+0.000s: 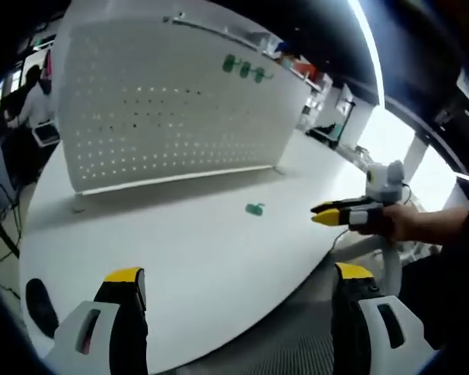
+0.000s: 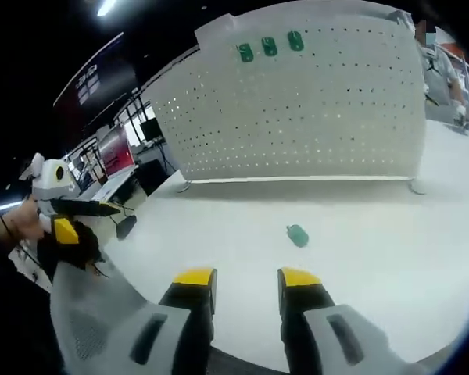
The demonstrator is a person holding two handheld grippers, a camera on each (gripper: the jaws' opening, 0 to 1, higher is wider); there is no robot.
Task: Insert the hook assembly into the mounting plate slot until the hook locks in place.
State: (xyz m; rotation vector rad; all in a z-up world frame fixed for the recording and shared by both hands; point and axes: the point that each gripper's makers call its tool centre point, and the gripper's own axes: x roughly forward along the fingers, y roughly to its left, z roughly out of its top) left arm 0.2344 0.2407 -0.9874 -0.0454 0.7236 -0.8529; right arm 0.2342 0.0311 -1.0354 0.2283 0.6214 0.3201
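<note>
Hook [image 2: 297, 235]: green, lying loose on the white tabletop [image 2: 391, 234], in front of the pegboard and apart from both grippers.
Pegboard [image 2: 313, 109]: white, upright near the tabletop's far edge; three green hooks [image 2: 270, 47] hang near its top edge.
Left gripper [image 1: 238, 285]: jaws wide apart, holding nothing, over the near edge.
Right gripper [image 2: 246, 280]: jaws parted, empty; seen from the left gripper view they look nearly together, perhaps from the angle.
</note>
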